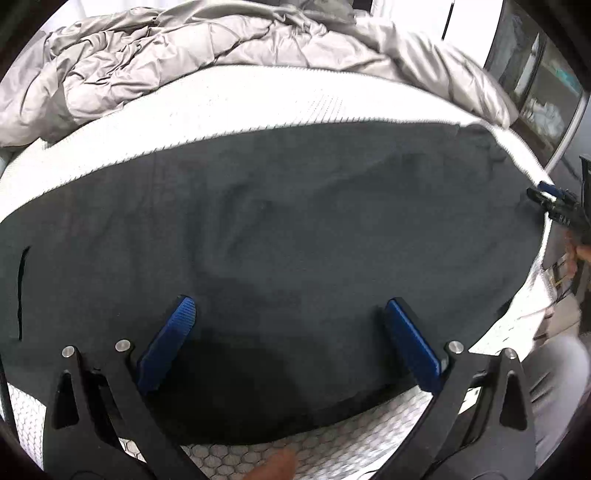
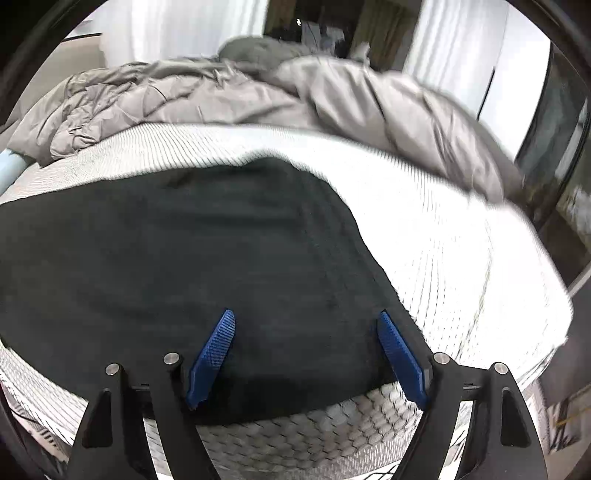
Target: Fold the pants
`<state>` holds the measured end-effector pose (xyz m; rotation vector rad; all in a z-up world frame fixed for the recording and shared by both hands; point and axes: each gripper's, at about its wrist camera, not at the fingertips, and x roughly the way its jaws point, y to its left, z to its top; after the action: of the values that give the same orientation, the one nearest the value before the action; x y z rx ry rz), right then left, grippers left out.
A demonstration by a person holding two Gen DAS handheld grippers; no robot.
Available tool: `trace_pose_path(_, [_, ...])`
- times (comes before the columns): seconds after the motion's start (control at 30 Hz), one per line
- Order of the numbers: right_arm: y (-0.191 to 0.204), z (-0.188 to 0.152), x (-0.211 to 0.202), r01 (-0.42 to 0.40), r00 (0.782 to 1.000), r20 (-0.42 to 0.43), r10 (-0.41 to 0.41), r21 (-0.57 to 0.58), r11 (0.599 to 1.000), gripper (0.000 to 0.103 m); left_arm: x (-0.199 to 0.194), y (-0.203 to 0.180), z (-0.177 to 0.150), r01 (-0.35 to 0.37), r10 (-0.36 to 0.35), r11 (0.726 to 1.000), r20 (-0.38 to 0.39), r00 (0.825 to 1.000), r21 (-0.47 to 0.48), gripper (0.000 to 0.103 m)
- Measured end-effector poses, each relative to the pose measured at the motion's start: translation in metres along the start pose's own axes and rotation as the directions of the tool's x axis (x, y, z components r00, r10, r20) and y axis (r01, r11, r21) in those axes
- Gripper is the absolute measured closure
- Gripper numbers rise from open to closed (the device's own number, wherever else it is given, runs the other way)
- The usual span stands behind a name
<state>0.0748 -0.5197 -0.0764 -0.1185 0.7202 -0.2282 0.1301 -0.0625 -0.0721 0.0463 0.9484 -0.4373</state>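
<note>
Surface: bare white mattress [image 1: 240,107], honeycomb-quilted side.
Pants [image 1: 295,229]: dark, spread flat along near mattress edge.
Bedding: grey duvet [image 2: 221,96] bunched at far side.
Room: white curtains [image 2: 177,29] behind.
Left gripper [image 1: 291,317]: jaws wide, empty.
Right gripper [image 2: 306,332]: jaws wide, empty.

Daylight comes from the bright white curtains [image 2: 177,33] behind the bed, blown out to plain white. The white quilted mattress [image 2: 461,258] glares and smears with motion blur toward the right edge of the right wrist view. The dark charcoal fabric pants [image 1: 295,221] read dim, with a deep shadow at their near edge. Fisheye bending curves everything; black vignette rings both views.
</note>
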Motion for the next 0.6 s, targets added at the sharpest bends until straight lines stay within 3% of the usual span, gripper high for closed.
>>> trace_pose_path(0.07, [0.031, 0.017, -0.012, -0.112, 0.993, 0.041, 0.114, -0.036, 0.993, 0.015, -0.001, -0.003, 0.021, 0.022, -0.021, 1.0, 0.035, 0.999, -0.021, 0.001])
trace_pose_path(0.13, [0.07, 0.035, -0.008, -0.234, 0.971, 0.031, 0.237, -0.072, 0.97, 0.015, 0.006, -0.008, 0.045, 0.029, -0.028, 0.999, 0.044, 0.999, -0.027, 0.001])
trace_pose_path(0.2, [0.112, 0.05, 0.005, -0.333, 0.942, 0.0, 0.336, -0.118, 0.935, 0.015, 0.028, -0.01, 0.063, 0.048, -0.048, 0.999, -0.017, 0.999, -0.016, 0.001])
trace_pose_path(0.27, [0.149, 0.061, 0.033, -0.369, 0.929, -0.076, 0.361, -0.152, 0.917, 0.015, 0.054, -0.005, 0.065, 0.05, -0.052, 0.999, -0.113, 0.992, -0.02, 0.001])
trace_pose_path(0.33, [0.167, 0.059, 0.054, -0.322, 0.943, -0.151, 0.297, -0.191, 0.927, 0.016, 0.066, 0.006, 0.057, 0.02, -0.019, 1.0, -0.149, 0.989, 0.001, 0.001])
trace_pose_path(0.4, [0.149, 0.056, 0.063, -0.256, 0.963, -0.143, 0.229, -0.209, 0.944, 0.015, 0.055, 0.02, 0.052, 0.004, 0.002, 0.999, -0.138, 0.99, 0.042, 0.001])
trace_pose_path(0.47, [0.099, 0.052, 0.062, -0.155, 0.983, -0.122, 0.137, -0.155, 0.976, 0.015, 0.043, 0.045, 0.047, -0.008, 0.011, 1.0, -0.126, 0.992, 0.026, 0.001])
trace_pose_path(0.5, [0.067, 0.049, 0.064, -0.052, 0.993, -0.111, 0.038, -0.118, 0.992, 0.016, 0.037, 0.065, 0.042, -0.029, 0.029, 1.0, -0.122, 0.992, -0.003, 0.001])
trace_pose_path(0.6, [0.011, 0.037, 0.071, 0.039, 0.989, -0.139, -0.042, -0.021, 0.999, 0.015, 0.025, 0.109, 0.034, -0.104, 0.094, 0.991, -0.127, 0.988, -0.079, 0.001])
